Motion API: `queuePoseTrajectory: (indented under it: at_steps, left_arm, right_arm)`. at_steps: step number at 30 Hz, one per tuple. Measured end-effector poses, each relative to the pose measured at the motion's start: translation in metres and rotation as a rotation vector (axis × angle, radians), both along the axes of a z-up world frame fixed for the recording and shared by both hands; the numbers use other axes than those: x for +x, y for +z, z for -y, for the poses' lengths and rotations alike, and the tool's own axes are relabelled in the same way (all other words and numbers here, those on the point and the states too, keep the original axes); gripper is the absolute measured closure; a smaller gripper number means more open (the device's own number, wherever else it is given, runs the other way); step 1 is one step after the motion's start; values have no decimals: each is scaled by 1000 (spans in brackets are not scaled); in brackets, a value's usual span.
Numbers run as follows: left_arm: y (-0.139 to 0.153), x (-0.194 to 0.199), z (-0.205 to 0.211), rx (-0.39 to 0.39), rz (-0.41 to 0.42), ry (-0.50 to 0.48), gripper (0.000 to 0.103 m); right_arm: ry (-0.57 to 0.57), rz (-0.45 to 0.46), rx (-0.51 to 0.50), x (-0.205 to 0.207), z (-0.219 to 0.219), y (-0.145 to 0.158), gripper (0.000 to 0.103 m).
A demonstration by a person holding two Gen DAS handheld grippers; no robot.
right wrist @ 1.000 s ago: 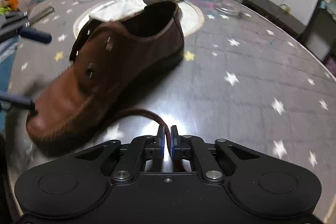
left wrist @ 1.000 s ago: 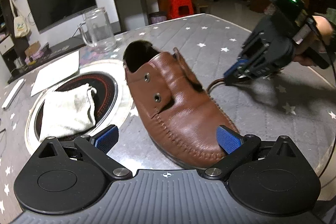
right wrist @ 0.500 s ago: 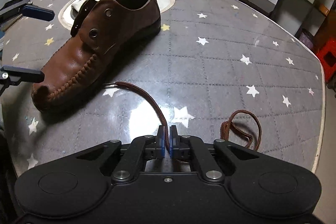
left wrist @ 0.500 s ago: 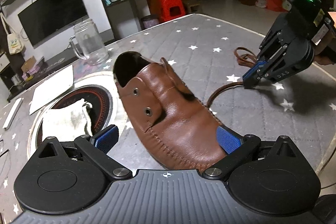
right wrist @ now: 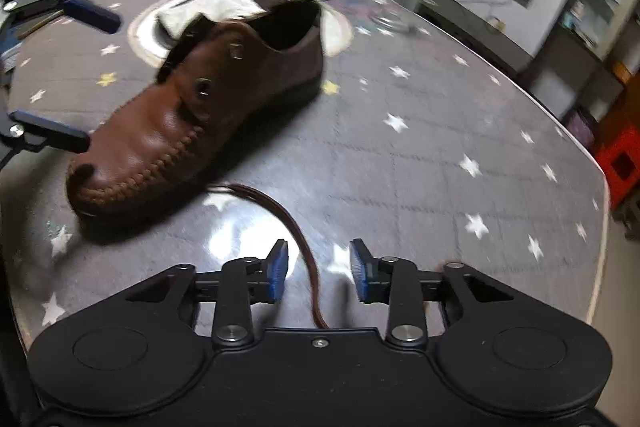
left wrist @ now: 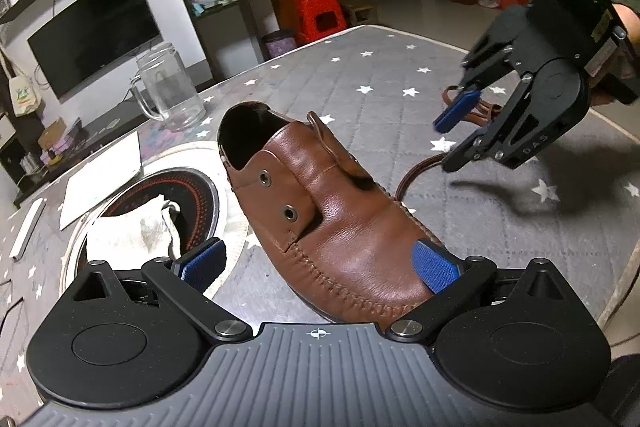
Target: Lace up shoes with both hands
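Observation:
A brown leather shoe (left wrist: 320, 211) with bare metal eyelets lies on the star-patterned table, toe toward my left gripper; it also shows in the right wrist view (right wrist: 200, 115). My left gripper (left wrist: 320, 263) is open, its blue pads on either side of the toe, not touching. A brown lace (right wrist: 296, 227) runs from beside the shoe across the table and between the fingers of my right gripper (right wrist: 320, 273), which is open. In the left wrist view the right gripper (left wrist: 456, 135) hovers right of the shoe over the lace (left wrist: 416, 171).
A glass mug (left wrist: 168, 95) stands behind the shoe. A round inset cooktop (left wrist: 168, 195) with a white cloth (left wrist: 132, 231) lies to its left, with white paper (left wrist: 100, 171) beyond. The table edge (right wrist: 600, 187) runs along the right.
My right gripper has opened and let go of the lace, which now lies loose between its fingers. It has also moved back toward the shoe. My left gripper stays open at the toe.

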State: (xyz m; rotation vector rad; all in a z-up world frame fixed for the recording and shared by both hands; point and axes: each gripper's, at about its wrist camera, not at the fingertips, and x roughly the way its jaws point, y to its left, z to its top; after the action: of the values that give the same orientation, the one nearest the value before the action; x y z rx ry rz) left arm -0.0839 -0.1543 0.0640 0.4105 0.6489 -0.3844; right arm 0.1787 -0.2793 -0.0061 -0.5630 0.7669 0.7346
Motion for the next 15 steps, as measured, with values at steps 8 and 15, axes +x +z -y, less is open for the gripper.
queuePoseTrajectory:
  at_steps: [8, 15]
  left_arm:
    - [1, 6, -1, 4, -17, -32, 2]
    - [7, 7, 5, 19, 13, -98, 2]
  right_arm:
    - [181, -25, -28, 14, -27, -11, 61]
    - [182, -102, 29, 24, -32, -13, 92]
